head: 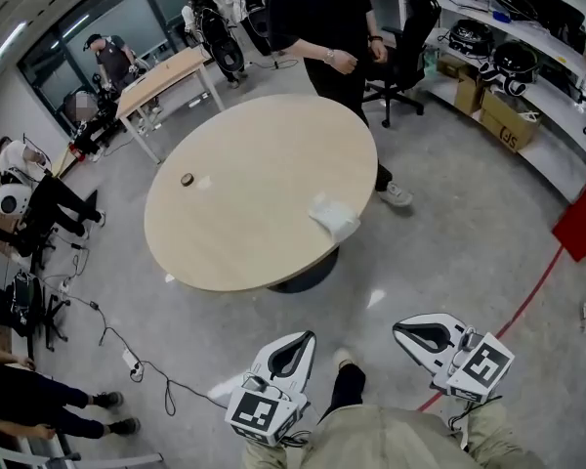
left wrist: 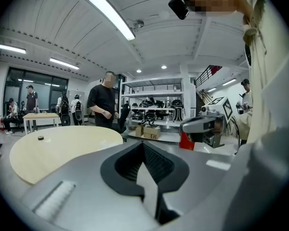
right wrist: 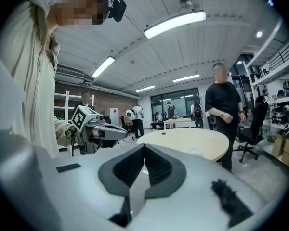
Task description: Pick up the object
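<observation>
A round beige table (head: 244,252) stands ahead of me on the grey floor. On it lie a small dark round object (head: 188,179) at the left and a crumpled white bag or cloth (head: 334,216) near the right edge. Both grippers hang low by my legs, well short of the table. My left gripper (head: 308,337) is shut with nothing in it, its pads meeting in the left gripper view (left wrist: 143,144). My right gripper (head: 399,326) is likewise shut and empty (right wrist: 144,146). The dark object (left wrist: 40,138) also shows far off in the left gripper view.
A person in black (head: 322,18) stands at the table's far side, next to an office chair (head: 405,37). Shelves with boxes (head: 508,115) line the right wall. Cables and a power strip (head: 132,362) lie on the floor at left. Other people and a second table (head: 166,71) are at the back left.
</observation>
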Demonstrator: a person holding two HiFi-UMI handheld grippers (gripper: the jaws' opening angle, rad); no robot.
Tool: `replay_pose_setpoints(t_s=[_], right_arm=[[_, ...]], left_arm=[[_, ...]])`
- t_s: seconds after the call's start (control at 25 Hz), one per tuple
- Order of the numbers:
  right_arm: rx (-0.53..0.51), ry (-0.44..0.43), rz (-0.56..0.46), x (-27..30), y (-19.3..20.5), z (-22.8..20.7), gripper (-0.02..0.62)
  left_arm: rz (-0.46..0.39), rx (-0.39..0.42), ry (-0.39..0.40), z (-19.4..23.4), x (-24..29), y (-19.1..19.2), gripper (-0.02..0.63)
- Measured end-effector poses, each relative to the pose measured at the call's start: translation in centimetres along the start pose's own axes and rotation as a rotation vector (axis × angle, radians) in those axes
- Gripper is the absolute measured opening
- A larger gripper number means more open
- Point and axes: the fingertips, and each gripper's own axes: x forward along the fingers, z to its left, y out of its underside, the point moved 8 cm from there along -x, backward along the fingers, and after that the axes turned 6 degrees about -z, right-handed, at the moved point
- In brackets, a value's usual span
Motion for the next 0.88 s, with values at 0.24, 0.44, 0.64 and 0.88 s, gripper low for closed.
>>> replay_pose_setpoints(t_s=[0.24, 0.44, 0.64, 0.88], right_arm=[[-0.017, 0.037, 0.012, 3.7, -1.5, -3.2, 0.003], [-0.015, 0.042, 0.021, 7.1, -2.0, -5.8, 0.003], [-0.026, 0.025, 0.037, 11.2, -1.8, -7.9, 0.003], [-0.049, 0.016, 0.067, 14.8, -1.9, -9.2, 0.005]], left_arm=[[-0.016, 0.000, 0.051, 4.6, 3.5, -0.9, 0.006], [-0.010, -0.005, 0.067, 8.1, 5.5, -1.3, 0.006], [-0.022, -0.017, 0.048, 12.3, 6.5, -0.7, 0.006], [-0.042, -0.058, 0.047, 15.3, 7.5, 0.4, 0.006]])
